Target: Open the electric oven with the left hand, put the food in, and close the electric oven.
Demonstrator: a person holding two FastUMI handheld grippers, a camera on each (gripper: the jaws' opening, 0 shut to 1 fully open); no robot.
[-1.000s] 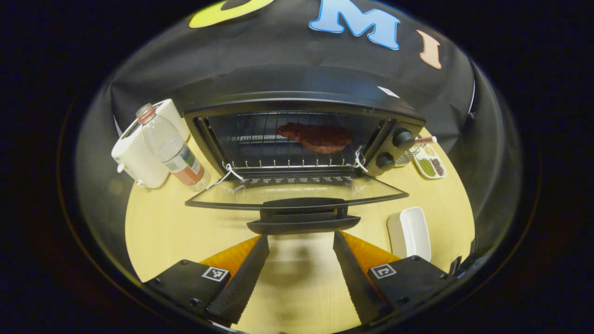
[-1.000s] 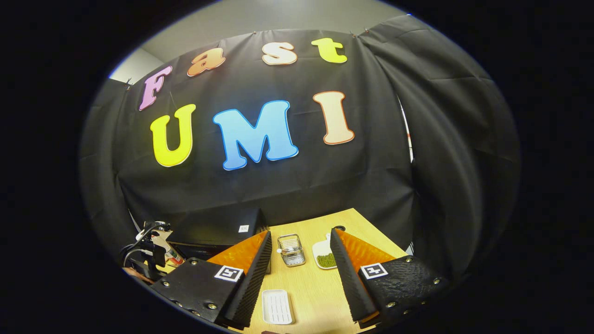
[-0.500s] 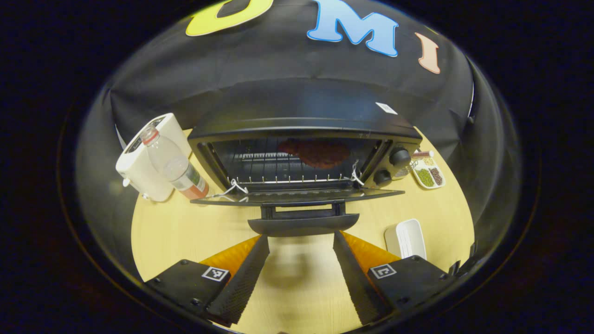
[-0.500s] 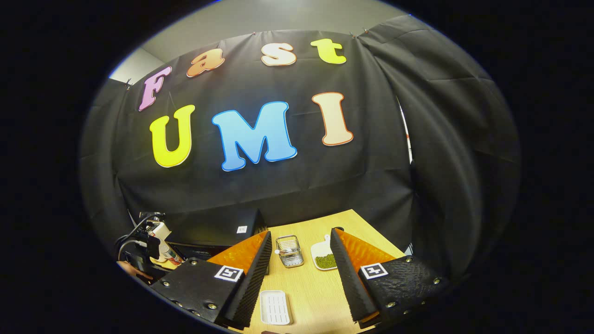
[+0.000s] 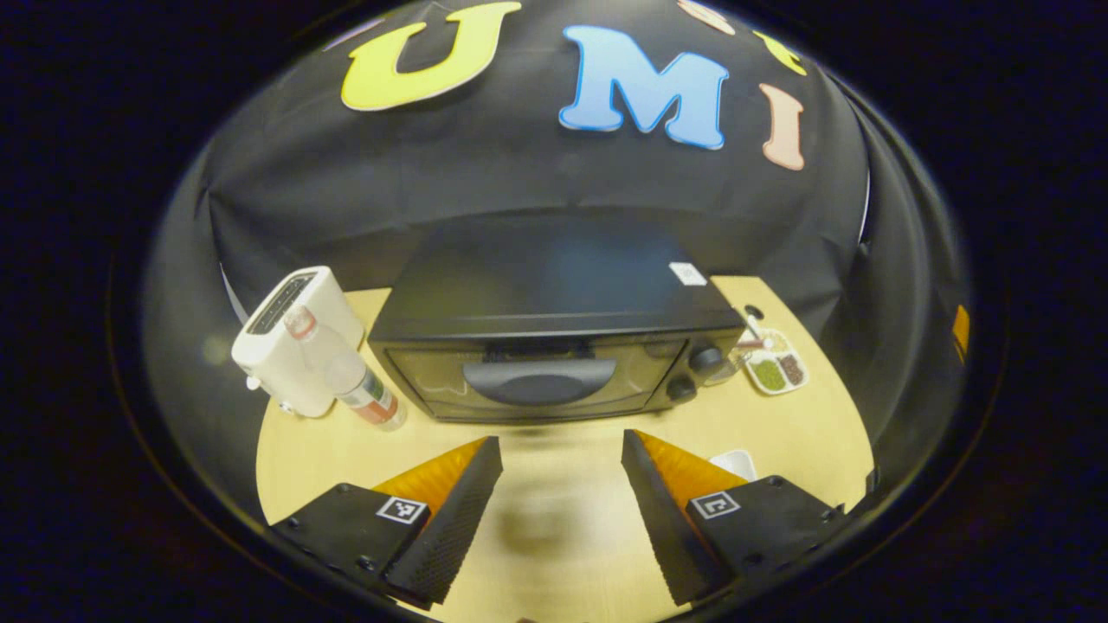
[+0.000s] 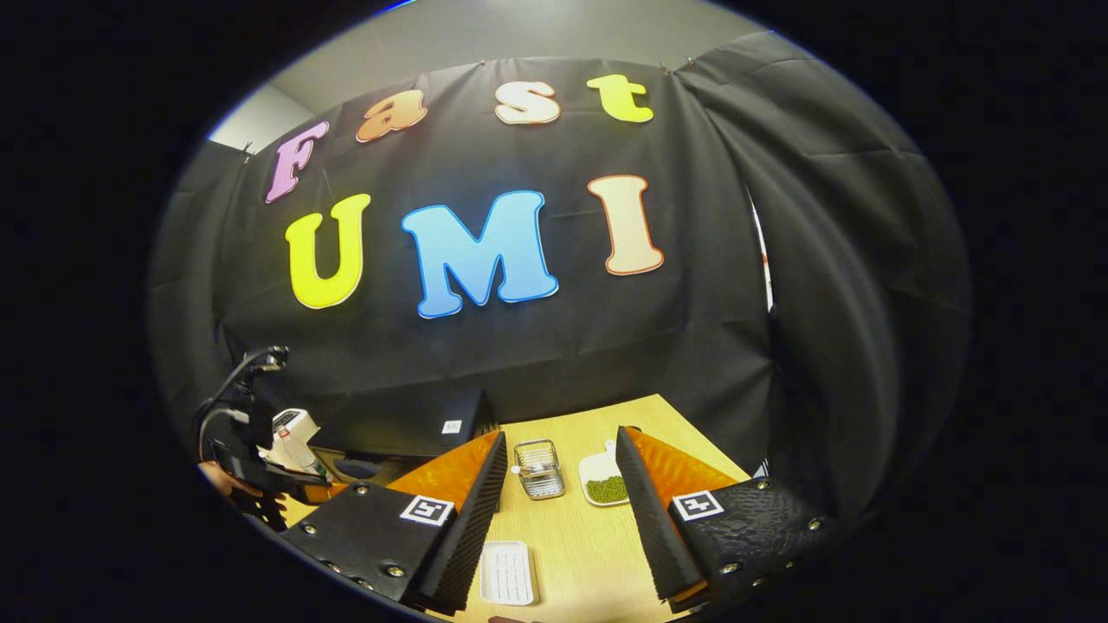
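The electric oven (image 5: 554, 346) is seen standing on the wooden table (image 5: 346, 450) with its glass door (image 5: 537, 389) shut and the dark handle (image 5: 538, 381) lying flat against the upper part of the door. The food cannot be made out through the closed door. In the left gripper view, the left gripper (image 5: 561, 484) is held in front of the oven, apart from the door, with its jaws spread wide and nothing between them. To the left of the oven a white toaster (image 5: 294, 342) is placed, and a clear bottle (image 5: 359, 389) with a red label stands just in front of it. On the oven's right side two black knobs (image 5: 697, 372) are set, and beyond that corner a small dish of green and brown beans (image 5: 775, 372) is laid on the table. A white tray (image 5: 734, 463) is partly seen in front of the oven, to its right, beside the gripper's finger. In the right gripper view, the right gripper (image 6: 558, 502) is held well to the right of the oven (image 6: 407, 424), its jaws likewise parted and empty, with a wire basket (image 6: 538, 467), the bean dish (image 6: 603, 480) and the white tray (image 6: 507, 573) lying between its fingers on the table.
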